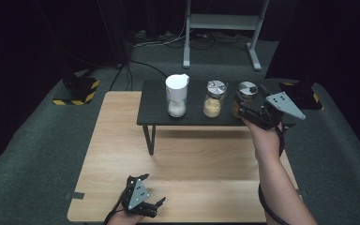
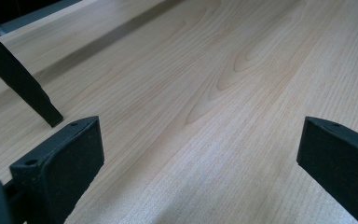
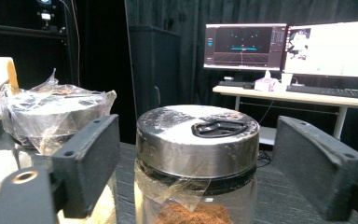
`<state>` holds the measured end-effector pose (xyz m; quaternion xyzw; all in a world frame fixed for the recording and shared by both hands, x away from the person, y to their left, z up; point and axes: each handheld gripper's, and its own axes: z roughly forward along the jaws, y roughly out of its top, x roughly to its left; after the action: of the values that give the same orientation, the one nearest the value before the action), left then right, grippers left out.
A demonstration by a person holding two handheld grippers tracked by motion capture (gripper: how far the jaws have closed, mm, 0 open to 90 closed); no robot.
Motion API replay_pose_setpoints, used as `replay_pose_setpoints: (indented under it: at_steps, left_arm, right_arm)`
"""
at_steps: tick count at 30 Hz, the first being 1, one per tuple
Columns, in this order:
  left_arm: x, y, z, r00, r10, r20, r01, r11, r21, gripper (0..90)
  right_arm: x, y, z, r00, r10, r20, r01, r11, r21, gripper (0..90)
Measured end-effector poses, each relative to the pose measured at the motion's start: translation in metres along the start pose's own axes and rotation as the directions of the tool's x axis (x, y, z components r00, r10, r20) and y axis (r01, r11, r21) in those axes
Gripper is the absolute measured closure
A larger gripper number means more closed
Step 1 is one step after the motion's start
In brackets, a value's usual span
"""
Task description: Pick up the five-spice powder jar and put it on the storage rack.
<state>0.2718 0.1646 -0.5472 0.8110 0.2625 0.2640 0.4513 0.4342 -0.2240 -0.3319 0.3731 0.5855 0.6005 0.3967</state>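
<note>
The wooden table [image 1: 122, 154] is the biggest thing here, and the low black shelf [image 1: 154, 101] sits on its far half. Going by that shelf: three jars stand on top in a row, all upright, long axis straight up, lids at the top. One white-lidded jar [image 1: 176, 96] sits at the shelf's left, one jar of pale yellow powder [image 1: 213, 98] in the middle, and one brown-powder jar [image 3: 196, 163] at the right end. Both metal lids have plastic film under them.

The right gripper [image 1: 255, 112] is at the shelf's right end, jaws spread wide either side of the brown-powder jar's lid, not touching it. The left gripper [image 1: 143, 194] hangs well in front of the shelf over bare wood, jaws wide apart, holding nothing.
</note>
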Motion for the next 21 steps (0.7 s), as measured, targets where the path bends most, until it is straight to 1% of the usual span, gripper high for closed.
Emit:
replay_pose_setpoints:
  at_steps: [2, 3, 9, 11, 21]
  left_arm:
    - [0.000, 0.000, 0.000, 1.0000, 0.000, -0.001, 0.000, 1.0000, 0.001, 0.7]
    - [0.000, 0.000, 0.000, 1.0000, 0.001, -0.001, -0.001, 1.0000, 0.001, 0.7]
    - [0.000, 0.000, 0.000, 1.0000, 0.000, 0.001, 0.000, 1.0000, 0.002, 0.7]
    - [0.000, 0.000, 0.000, 1.0000, 0.000, 0.002, 0.000, 1.0000, 0.003, 0.7]
    - [-0.001, 0.000, 0.001, 1.0000, 0.005, 0.002, -0.005, 1.0000, 0.008, 0.7]
  right_arm:
    - [0.001, -0.001, 0.000, 1.0000, -0.001, -0.001, 0.001, 1.000, 0.010, 7.9]
    - [0.001, -0.001, 0.000, 1.0000, -0.001, -0.001, 0.001, 1.000, 0.010, 7.9]
    - [0.002, -0.001, -0.001, 1.0000, -0.001, -0.001, 0.001, 1.000, 0.011, 0.0]
    - [0.003, -0.001, -0.002, 1.0000, 0.000, -0.010, 0.000, 1.000, 0.005, 0.0]
    - [0.004, -0.001, -0.010, 0.9999, -0.014, 0.001, 0.014, 1.000, 0.004, 0.0]
